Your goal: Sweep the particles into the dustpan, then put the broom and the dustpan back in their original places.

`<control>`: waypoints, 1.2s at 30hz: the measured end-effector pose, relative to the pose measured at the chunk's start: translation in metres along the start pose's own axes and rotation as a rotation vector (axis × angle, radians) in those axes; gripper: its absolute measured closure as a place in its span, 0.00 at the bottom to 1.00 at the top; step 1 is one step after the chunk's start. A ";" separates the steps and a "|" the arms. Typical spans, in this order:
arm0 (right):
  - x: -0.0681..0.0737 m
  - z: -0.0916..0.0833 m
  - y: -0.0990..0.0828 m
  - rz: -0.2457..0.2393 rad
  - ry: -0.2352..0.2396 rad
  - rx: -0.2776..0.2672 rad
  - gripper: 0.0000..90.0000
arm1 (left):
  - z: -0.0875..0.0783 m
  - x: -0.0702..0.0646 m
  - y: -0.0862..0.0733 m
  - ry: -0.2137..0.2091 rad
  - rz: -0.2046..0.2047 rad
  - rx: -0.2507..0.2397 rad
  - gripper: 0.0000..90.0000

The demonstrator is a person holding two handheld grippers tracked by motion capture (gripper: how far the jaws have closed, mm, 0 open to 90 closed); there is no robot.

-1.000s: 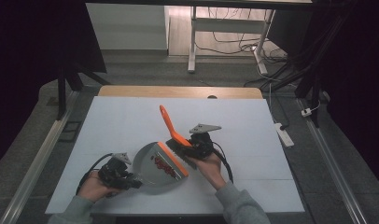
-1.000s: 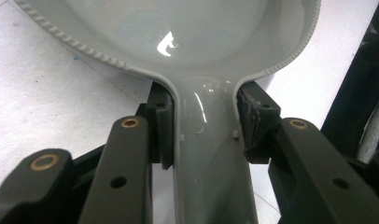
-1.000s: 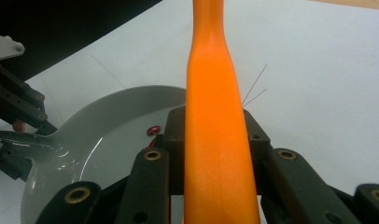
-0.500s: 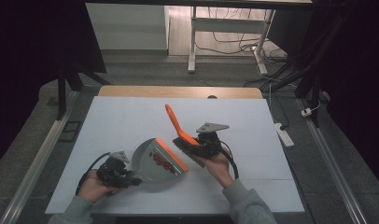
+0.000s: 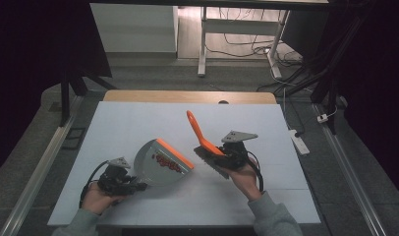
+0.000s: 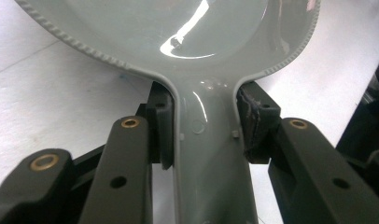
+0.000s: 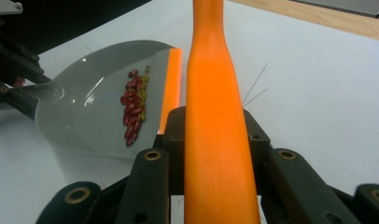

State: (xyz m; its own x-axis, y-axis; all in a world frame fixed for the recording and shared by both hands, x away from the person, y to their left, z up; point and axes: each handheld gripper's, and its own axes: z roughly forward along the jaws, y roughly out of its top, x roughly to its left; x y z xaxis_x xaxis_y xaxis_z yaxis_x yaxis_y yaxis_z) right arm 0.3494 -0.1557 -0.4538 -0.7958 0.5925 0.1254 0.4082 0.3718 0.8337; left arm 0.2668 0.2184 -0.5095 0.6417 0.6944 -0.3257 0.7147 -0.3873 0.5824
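A grey dustpan (image 5: 156, 169) with an orange lip (image 5: 175, 153) lies on the white table, a small heap of red and greenish beans (image 7: 134, 103) inside near the lip. My left gripper (image 5: 120, 180) is shut on the dustpan's handle (image 6: 208, 154), its pads pressed on both sides. An orange-handled brush (image 5: 200, 134) is held by my right gripper (image 5: 230, 155), which is shut on it; the handle (image 7: 215, 121) points away and up, the dark bristles (image 5: 211, 164) face the table. The brush hangs just right of the dustpan's lip, apart from it.
The white table top (image 5: 138, 123) has a wooden strip (image 5: 187, 96) along its far edge. Metal rails run along both sides of the table, and a power strip (image 5: 299, 141) lies on the floor at the right. Desk legs and cables stand behind.
My right gripper has carried the brush to the right and slightly up, away from the dustpan's lip. The left gripper and the dustpan have stayed in place.
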 end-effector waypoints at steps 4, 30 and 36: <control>-0.002 -0.007 -0.003 0.005 -0.008 -0.003 0.79 | -0.005 0.002 -0.003 0.010 -0.027 -0.035 0.68; -0.023 -0.049 -0.034 0.075 -0.068 -0.007 0.79 | -0.023 0.005 -0.021 0.107 -0.178 -0.169 0.68; -0.037 -0.056 -0.040 0.095 -0.088 -0.004 0.79 | -0.022 0.006 -0.025 0.147 -0.229 -0.173 0.68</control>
State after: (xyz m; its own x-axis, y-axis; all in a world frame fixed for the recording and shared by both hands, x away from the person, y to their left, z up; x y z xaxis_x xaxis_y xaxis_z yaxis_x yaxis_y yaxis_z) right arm 0.3375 -0.2320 -0.4616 -0.7114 0.6853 0.1560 0.4777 0.3086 0.8226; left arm 0.2464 0.2454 -0.5093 0.4136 0.8365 -0.3595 0.7698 -0.1105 0.6286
